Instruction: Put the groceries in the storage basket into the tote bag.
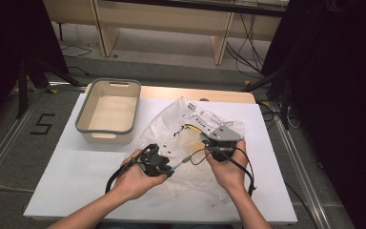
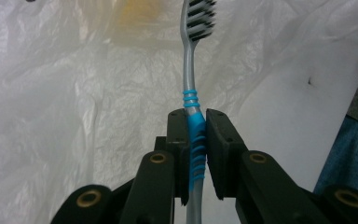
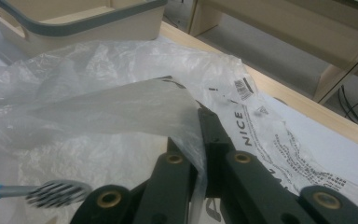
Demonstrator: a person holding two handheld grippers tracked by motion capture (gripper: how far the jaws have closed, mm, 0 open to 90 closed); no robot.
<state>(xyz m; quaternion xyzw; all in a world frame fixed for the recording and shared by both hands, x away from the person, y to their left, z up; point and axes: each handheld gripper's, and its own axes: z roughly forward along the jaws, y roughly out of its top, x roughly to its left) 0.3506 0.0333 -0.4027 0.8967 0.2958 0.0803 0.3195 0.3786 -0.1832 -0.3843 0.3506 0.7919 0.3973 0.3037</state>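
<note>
Step in hand, as judged: loading a toothbrush (image 2: 192, 88) into the clear plastic bag (image 1: 190, 129) lying crumpled mid-table; the left gripper (image 2: 196, 135) is clamped on the brush's blue-ribbed grip, bristle head pointing at the bag, while the right gripper (image 3: 200, 140) is pinched tight on a fold of film and holds the mouth up. Next move likely calls for steering the head under the lifted flap without snagging film. Legible print on the bag: "NICE" (image 3: 245, 128), beside a small barcode; finer text unreadable; a "5" (image 1: 43, 124) is marked on the floor left of the table.

Fingers (image 3: 205, 140) pinch plastic bag (image 3: 121, 107) (toothbrush (image 3: 51, 192) nearby).
</note>
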